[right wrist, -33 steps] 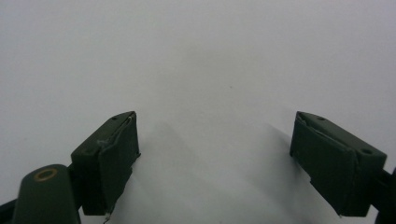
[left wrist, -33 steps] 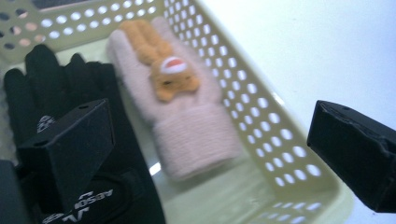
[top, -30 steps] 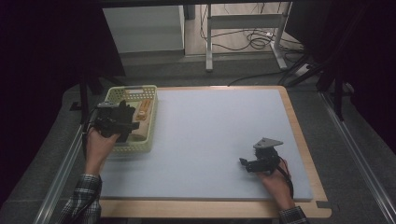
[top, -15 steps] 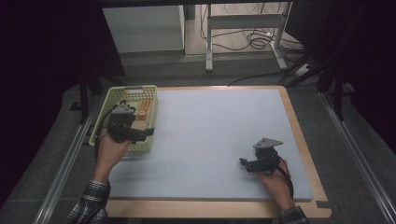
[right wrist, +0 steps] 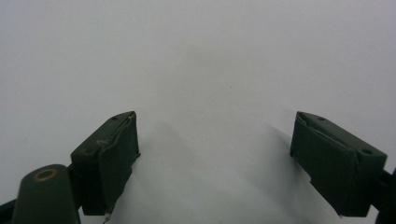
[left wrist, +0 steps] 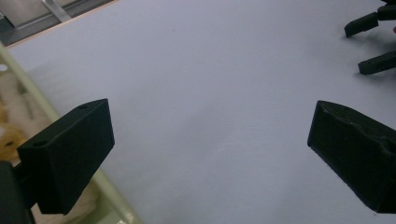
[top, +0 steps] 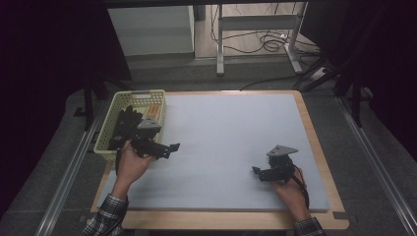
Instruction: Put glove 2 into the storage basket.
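Observation:
My left gripper [top: 169,150] hovers over the left part of the pale grey mat [top: 231,132], just right of a yellow-green basket [top: 109,129], and points to the right. In the left gripper view its jaws [left wrist: 210,126] stand wide apart with only bare mat between them. My right gripper [top: 256,173] rests low at the front right of the mat and points left. Its jaws are open in the right gripper view [right wrist: 215,135], with nothing between them. Its two fingertips [left wrist: 369,23] also reach into the top right corner of the left gripper view.
The basket holds tan pieces [top: 153,110] and dark items I cannot make out; its rim [left wrist: 28,91] runs past my left jaw. A wooden border [top: 314,142] frames the mat. Beyond the table stand a metal frame [top: 258,22] and floor cables [top: 268,44].
My left gripper has moved right, from above the basket out over the mat. The right gripper has stayed in place, jaws unchanged.

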`<state>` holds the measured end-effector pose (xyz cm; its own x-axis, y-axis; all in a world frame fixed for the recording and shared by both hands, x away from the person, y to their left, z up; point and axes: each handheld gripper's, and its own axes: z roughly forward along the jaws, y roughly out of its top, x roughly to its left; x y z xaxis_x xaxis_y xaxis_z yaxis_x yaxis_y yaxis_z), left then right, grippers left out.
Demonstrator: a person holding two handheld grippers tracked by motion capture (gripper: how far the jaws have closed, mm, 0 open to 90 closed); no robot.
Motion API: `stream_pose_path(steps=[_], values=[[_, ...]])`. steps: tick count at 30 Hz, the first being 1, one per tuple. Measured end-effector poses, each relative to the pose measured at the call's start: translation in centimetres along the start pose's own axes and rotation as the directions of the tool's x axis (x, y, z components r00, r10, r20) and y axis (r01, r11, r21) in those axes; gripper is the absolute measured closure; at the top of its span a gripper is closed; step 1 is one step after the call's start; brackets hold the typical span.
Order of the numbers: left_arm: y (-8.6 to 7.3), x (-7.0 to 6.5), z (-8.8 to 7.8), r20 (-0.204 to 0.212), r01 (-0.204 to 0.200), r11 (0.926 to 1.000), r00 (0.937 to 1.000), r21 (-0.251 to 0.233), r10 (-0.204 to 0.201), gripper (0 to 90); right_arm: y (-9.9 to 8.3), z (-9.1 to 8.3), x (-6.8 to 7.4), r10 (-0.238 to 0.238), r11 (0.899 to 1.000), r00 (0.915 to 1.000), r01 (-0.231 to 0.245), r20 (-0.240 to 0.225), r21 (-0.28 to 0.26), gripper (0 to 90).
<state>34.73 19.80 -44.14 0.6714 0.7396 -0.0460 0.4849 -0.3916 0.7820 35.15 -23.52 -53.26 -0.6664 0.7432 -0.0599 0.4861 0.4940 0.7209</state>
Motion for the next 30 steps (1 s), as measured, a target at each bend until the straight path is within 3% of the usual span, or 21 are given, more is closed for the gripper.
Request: stream_pose_path(steps=[3, 16, 20, 25, 30], values=[[0.1, -1.3, 0.5, 0.018, -0.023, 0.9997, 0.9996, -0.003, 0.023, 0.8, 0.0, 0.0, 0.0, 0.002, 1.0, 1.0, -0.002, 0.0, -0.001, 14.9], [-0.5, -4.1, 1.9, 0.061, -0.067, 0.9977, 0.9958, -0.009, 0.068, 0.8, 0.0, 0.0, 0.0, 0.003, 1.0, 1.0, -0.003, 0.001, -0.002, 14.9], [-1.1, -4.8, 2.3, 0.063, -0.088, 0.9961, 0.9941, -0.005, 0.088, 0.7, 0.0, 0.0, 0.0, 0.001, 1.0, 1.0, -0.001, 0.001, -0.002, 14.9], [-2.6, -5.6, 3.2, 0.091, -0.091, 0.9959, 0.9917, -0.003, 0.091, 0.4, 0.0, 0.0, 0.0, 0.001, 1.0, 1.0, -0.001, 0.001, -0.002, 15.0], [-3.7, -5.9, 3.7, 0.09, -0.097, 0.9953, 0.9913, 0.001, 0.096, 0.2, 0.0, 0.0, 0.0, 0.001, 1.0, 1.0, -0.001, 0.001, -0.002, 14.9]])
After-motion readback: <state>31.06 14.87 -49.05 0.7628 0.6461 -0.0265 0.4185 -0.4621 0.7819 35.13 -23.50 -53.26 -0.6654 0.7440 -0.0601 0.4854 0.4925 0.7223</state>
